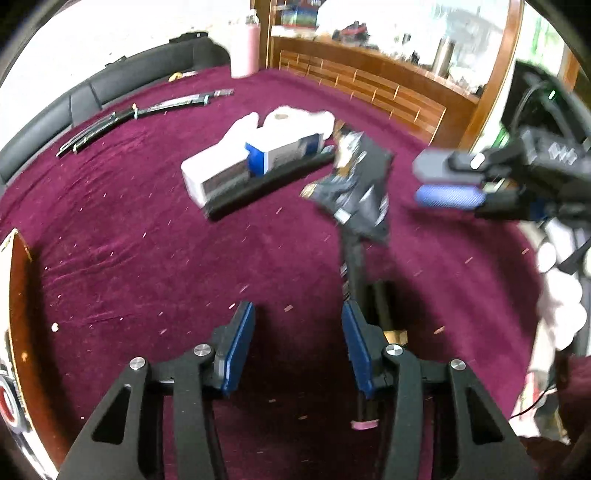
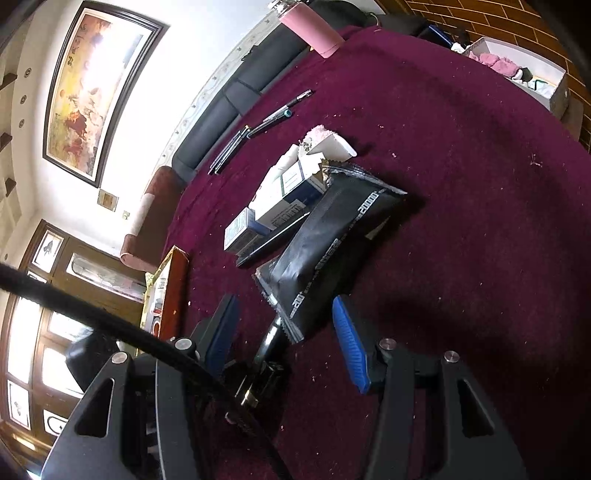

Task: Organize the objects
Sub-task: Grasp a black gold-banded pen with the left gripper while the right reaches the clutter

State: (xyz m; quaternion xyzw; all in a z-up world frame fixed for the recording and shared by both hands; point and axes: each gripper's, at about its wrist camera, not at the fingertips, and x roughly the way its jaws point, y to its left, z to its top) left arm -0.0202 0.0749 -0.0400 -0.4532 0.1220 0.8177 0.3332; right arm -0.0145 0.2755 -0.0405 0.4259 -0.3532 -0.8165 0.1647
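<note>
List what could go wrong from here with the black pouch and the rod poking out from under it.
1. The rod lies outside the open left tongs, beside one finger; closing here would likely catch nothing.
2. The black pouch sits against the stacked boxes; dragging it with the right tongs could shove or topple them.

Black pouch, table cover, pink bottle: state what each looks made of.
Black pouch: probably plastic or foil film, slightly glossy, with crimped serrated ends and printed lettering.
Table cover: seemingly velvet-like fabric, matte maroon nap showing brushed streaks and lint.
Pink bottle: smooth, satin pink body, metal or plastic, cannot tell.
</note>
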